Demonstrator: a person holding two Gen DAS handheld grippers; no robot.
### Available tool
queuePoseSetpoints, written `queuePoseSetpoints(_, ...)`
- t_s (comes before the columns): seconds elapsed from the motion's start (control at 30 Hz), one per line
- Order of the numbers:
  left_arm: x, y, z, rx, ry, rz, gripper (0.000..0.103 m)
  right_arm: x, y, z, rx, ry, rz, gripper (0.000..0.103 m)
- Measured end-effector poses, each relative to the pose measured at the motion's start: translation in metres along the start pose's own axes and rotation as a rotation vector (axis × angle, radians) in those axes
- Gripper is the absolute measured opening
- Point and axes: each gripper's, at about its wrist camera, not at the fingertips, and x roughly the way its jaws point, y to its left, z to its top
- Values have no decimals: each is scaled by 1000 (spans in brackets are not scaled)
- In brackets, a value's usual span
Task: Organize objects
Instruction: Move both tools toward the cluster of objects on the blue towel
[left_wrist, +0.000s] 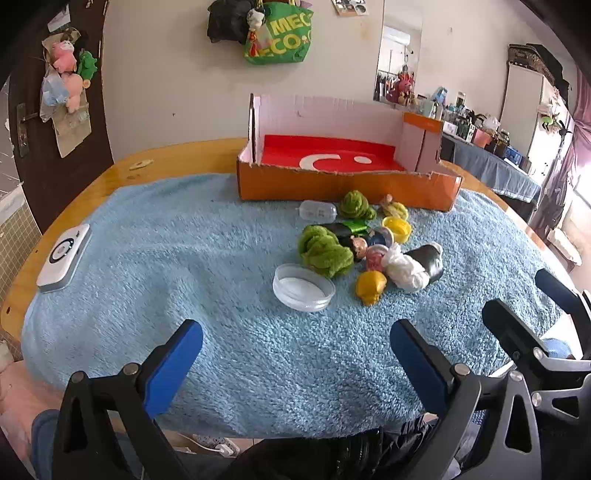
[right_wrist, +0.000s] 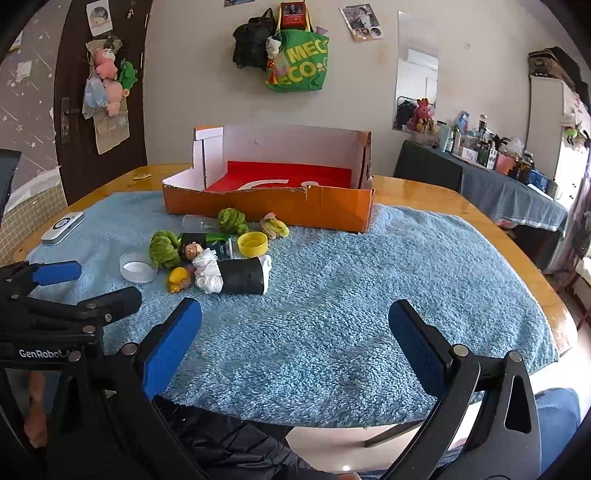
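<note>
The small things lay in a loose heap on the blue towel (left_wrist: 184, 229) that covered the counter (right_wrist: 461, 199), just in front of the orange cardboard box (left_wrist: 332, 184), which held nothing but its red lining. They looked light and mixed in feel: the green yarn ball (left_wrist: 325, 251) and the white cloth bundle (left_wrist: 404, 271) seemed soft enough to squeeze anywhere, while the clear plastic lid (left_wrist: 303, 286) and yellow cap (left_wrist: 397, 227) were probably stiff and slick, best pinched across a rim. The black roll (right_wrist: 243, 275) would likely take a grip across its middle, and the little doll (right_wrist: 192, 251) and yellow figure (left_wrist: 371, 286) at the body. The left gripper (left_wrist: 295, 354) hung with jaws wide apart and empty near the counter's front edge, the heap ahead and slightly right of its gap, the lid nearest. The right gripper (right_wrist: 295, 332) was likewise wide and empty, the heap ahead and off to its left, apart from both pads.
</note>
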Motion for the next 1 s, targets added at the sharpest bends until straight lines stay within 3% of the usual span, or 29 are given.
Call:
queuePoseSetpoints(0.57, 15, -2, -7, 14, 33, 17, 103, 14, -1, -7, 14, 47, -2, 103)
queuePoseSetpoints(1.0, 18, 6, 5, -5, 34, 27, 103, 29, 1, 10, 9, 69, 28, 103)
